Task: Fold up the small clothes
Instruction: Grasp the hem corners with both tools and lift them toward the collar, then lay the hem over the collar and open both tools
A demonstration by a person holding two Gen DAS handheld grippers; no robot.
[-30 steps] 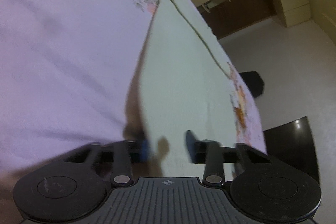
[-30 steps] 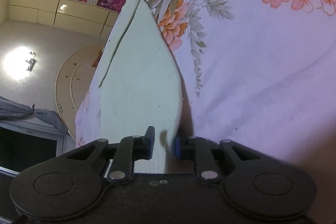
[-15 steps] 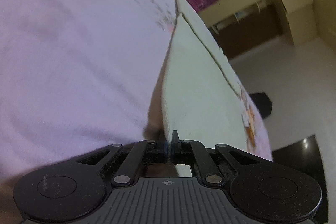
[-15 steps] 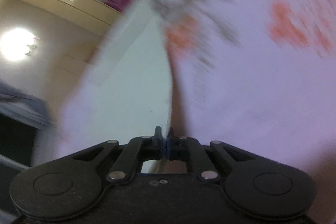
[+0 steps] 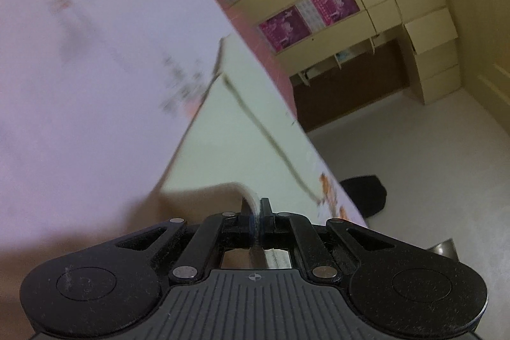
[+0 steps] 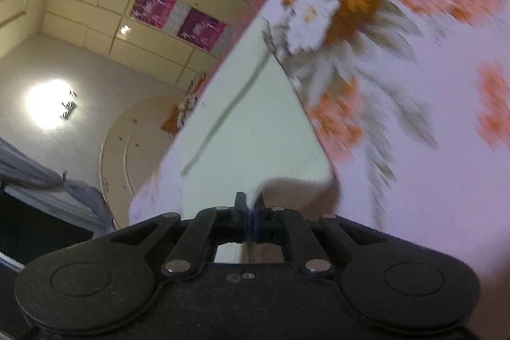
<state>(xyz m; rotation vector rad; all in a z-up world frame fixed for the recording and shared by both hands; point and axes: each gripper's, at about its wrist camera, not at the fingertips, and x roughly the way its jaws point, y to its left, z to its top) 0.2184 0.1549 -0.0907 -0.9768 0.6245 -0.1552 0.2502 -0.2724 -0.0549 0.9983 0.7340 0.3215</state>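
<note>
A pale green garment (image 5: 236, 142) lies flat on a floral bedsheet (image 5: 79, 85), stretching away from me. My left gripper (image 5: 254, 214) is shut on its near corner, which is lifted and curls over. In the right wrist view the same garment (image 6: 255, 129) lies on the sheet (image 6: 430, 117). My right gripper (image 6: 249, 207) is shut on its other near corner, also lifted off the sheet.
The bed edge runs along the garment's far side. Beyond it are cream wall cabinets with purple panels (image 5: 287, 5), a pale floor (image 5: 430, 164) and a dark object on the floor (image 5: 366, 193). A ceiling lamp (image 6: 51, 104) shows in the right wrist view.
Both grippers closed on the garment's near corners about half a second ago. Since then both have lifted the corners, so the near edge curls up off the sheet.
</note>
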